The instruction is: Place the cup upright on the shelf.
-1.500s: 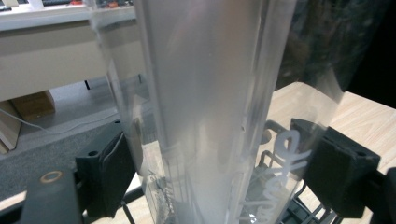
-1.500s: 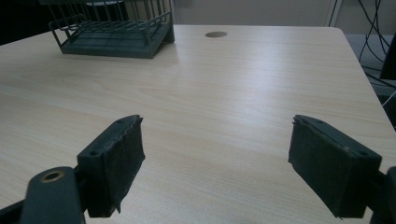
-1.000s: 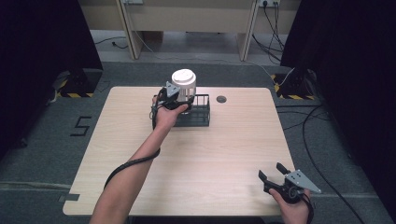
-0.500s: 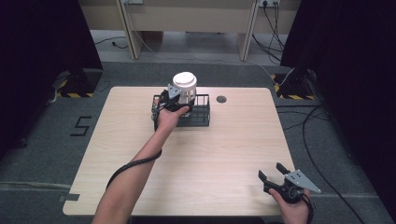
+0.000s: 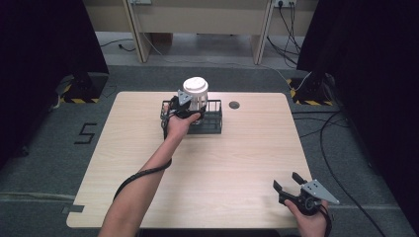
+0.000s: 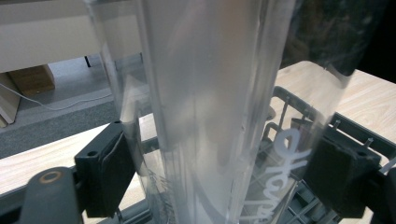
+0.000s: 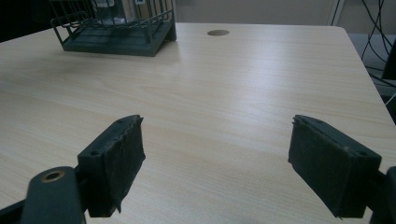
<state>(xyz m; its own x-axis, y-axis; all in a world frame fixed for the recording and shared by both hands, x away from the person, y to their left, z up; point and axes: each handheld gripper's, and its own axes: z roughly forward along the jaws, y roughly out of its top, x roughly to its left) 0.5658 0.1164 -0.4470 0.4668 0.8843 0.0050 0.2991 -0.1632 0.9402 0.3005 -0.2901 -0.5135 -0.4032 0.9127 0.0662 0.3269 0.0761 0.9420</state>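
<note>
While the left gripper (image 5: 190,109) reaches to the far side of the table, its two black jaws sit against opposite sides of a clear plastic cup (image 6: 205,107), one pad (image 6: 114,172) on each flank, so it looks clamped on the cup's wall. From the left gripper view the cup rises straight up between the jaws, its long axis upright or nearly so, with white lettering on its lower side. Seen from the high view, the cup's white lid (image 5: 195,87) stands well above the dark wire rack (image 5: 213,118), and the cup's base is down inside or just over the rack's left part; whether it rests on the rack floor I cannot tell. That vertical relation, cup over rack, is what any next move turns on: straight up frees it, straight down seats it.

Outward from there, the table (image 5: 247,148) is bare wood with a round cable hole (image 5: 234,104) just right of the rack. The right gripper (image 5: 290,183) hovers at the near right corner, jaws spread wide with nothing between them, well apart from the rack. The left hand is plainly the nearer one.
</note>
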